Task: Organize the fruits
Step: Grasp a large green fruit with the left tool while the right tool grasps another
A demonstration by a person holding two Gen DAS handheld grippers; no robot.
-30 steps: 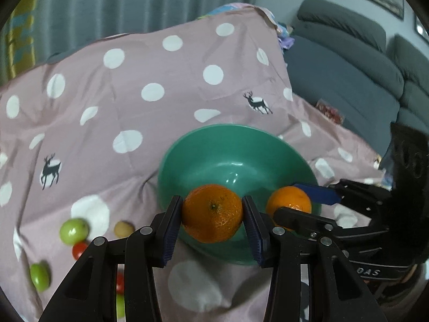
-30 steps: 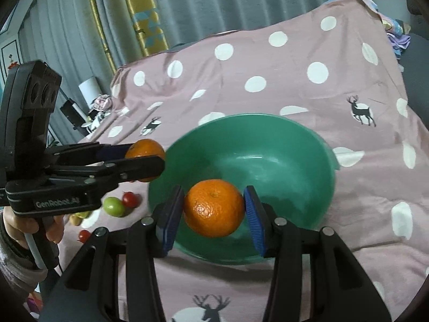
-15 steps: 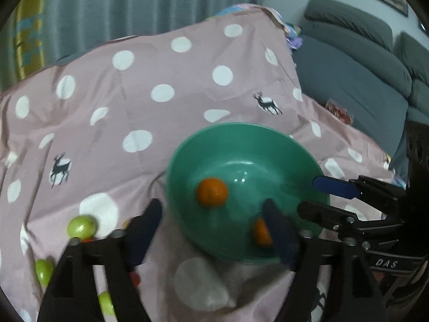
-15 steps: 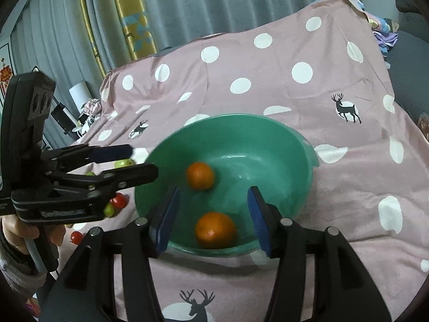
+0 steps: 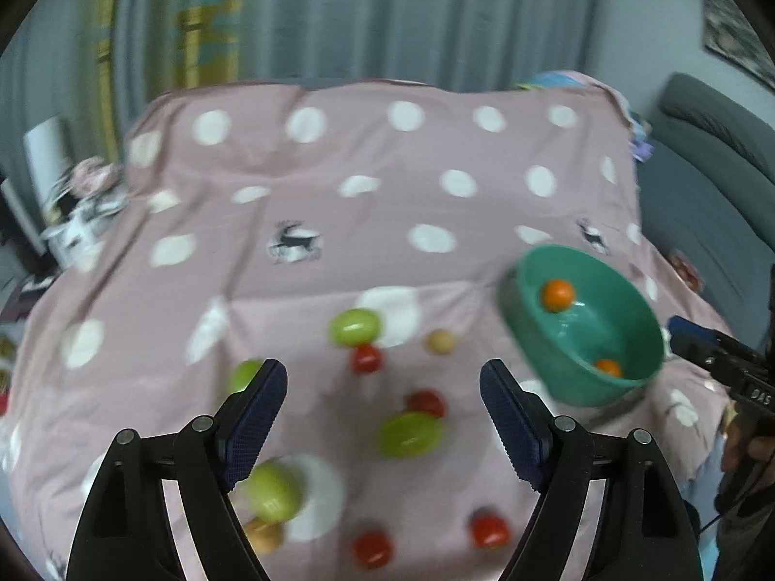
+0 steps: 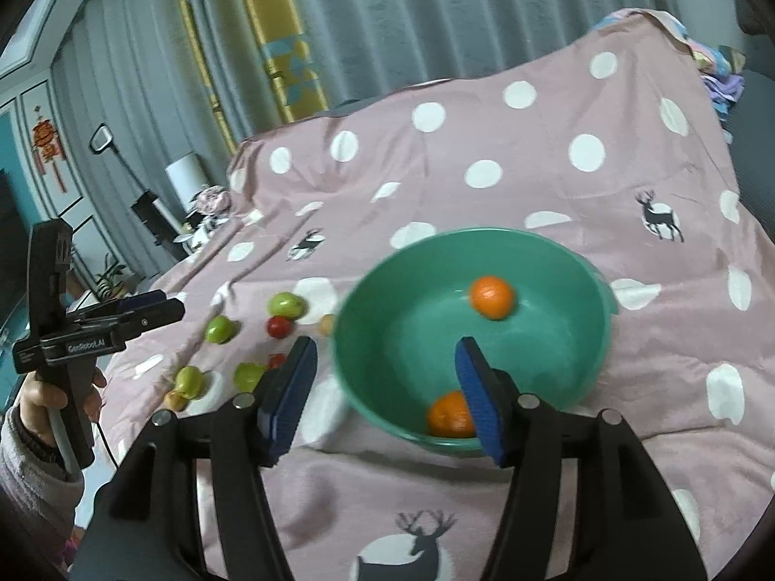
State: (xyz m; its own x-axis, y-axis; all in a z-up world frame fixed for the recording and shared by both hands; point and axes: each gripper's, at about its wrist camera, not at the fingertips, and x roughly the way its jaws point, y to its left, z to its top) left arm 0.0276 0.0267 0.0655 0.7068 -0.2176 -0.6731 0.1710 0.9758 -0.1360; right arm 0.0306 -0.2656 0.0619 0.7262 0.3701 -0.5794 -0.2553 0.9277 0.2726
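Over polka-dot cloth (image 5: 339,203), both grippers' jaws gape empty, right gripper (image 6: 385,387) opening.

Pink bedspread (image 6: 605,203) with white dots and dark deer, a teal-green bowl (image 6: 571,377) holding two orange tangerines (image 6: 491,296), green, red and tan fruits (image 5: 356,327) scattered left, grey curtains (image 6: 436,14) with a yellow band far back.

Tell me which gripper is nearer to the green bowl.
Right. The right gripper hangs at the green bowl rim, its jaws opening; the left gripper is off beside it, above loose fruits.
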